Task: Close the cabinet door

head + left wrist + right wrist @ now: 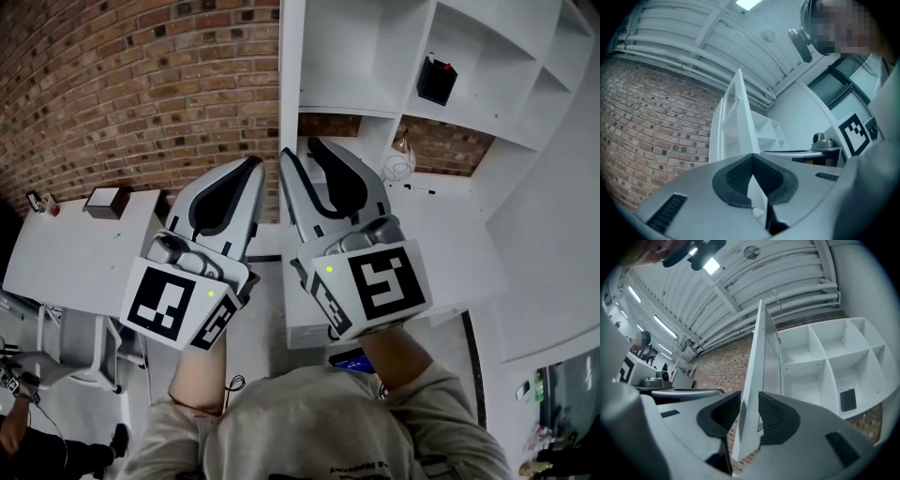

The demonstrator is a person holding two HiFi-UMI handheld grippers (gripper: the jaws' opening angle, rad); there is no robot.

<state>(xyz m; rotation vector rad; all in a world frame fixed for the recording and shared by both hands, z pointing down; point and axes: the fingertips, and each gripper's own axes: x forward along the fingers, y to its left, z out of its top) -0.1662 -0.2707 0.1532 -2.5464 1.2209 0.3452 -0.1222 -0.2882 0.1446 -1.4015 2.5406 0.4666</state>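
Both grippers are raised in front of the cabinet (375,56), side by side and close together.

1. Left gripper (255,166): my jaws are pressed together at the tips. Nothing sits between them. In the left gripper view the tips meet just below the door's near edge, and the gripper (752,157) holds nothing.

2. Right gripper (300,150): my jaws are spread. In the right gripper view the gripper (750,399) straddles the near edge of the cabinet door (757,357), which shows in the gap between the two pads. I cannot tell whether either pad touches the panel.

3. Cabinet door (289,75): it stands open at the cabinet's left side, turned edge-on toward me, upright. The compartments behind it are exposed.

4. Cabinet interior: white shelves divide it into square compartments. A black box (437,81) sits in one compartment on the right.

5. Surroundings: a brick wall (141,84) runs behind and to the left of the cabinet. A white surface (84,253) stands at lower left, carrying a small brown box (105,202).
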